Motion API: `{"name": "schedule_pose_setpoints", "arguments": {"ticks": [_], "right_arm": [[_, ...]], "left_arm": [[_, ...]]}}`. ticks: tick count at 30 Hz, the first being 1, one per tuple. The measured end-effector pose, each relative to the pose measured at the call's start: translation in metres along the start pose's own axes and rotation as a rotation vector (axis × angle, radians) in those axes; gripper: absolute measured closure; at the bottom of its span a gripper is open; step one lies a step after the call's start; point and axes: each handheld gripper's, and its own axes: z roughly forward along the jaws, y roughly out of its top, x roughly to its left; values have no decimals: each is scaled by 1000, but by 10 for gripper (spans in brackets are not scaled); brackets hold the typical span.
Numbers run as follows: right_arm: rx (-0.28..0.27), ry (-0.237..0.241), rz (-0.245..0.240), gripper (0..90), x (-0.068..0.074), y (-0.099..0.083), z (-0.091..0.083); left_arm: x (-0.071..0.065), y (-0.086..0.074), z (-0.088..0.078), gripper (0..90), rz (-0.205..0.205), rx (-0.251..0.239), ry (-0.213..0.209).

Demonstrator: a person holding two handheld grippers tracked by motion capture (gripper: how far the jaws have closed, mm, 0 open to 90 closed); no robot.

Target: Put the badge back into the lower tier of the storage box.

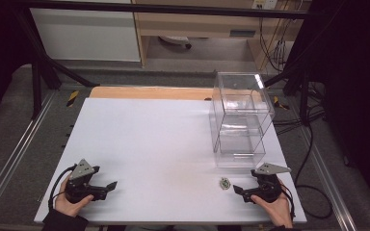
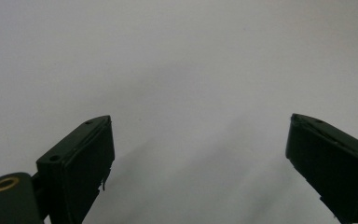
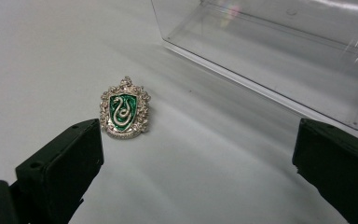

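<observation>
1. The badge (image 3: 124,108) lies flat on the table (image 1: 149,144), just before the clear case (image 1: 241,120).
2. It looks light, stiff, slippery metal; best pinched across its edges.
3. Right gripper (image 1: 243,189) spread beside it; left gripper (image 1: 110,187) spread, well apart.

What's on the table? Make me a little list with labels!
badge: silver and green snake crest pin, flat on the table
box: clear plastic case, standing upright beyond the badge
right tool: open, empty, close to the badge
left tool: open, empty, over bare table
</observation>
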Motion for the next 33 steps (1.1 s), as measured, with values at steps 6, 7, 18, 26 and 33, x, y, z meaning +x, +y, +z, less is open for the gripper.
{"name": "schedule_pose_setpoints", "arguments": {"ticks": [6, 7, 18, 26, 33], "right_arm": [[1, 6, -17, 61, 7, 3, 3], [-2, 4, -20, 66, 8, 4, 4], [8, 0, -31, 153, 18, 9, 11], [-5, -3, -73, 260, 31, 13, 17], [16, 9, -85, 312, 38, 15, 24]], "left_arm": [[0, 0, 0, 76, 0, 2, 0], [0, 0, 0, 76, -1, 2, -1], [0, 0, 0, 78, -4, -3, 2], [1, 0, -1, 81, -2, -3, 4], [0, 1, -1, 83, -4, -4, 5]]}}
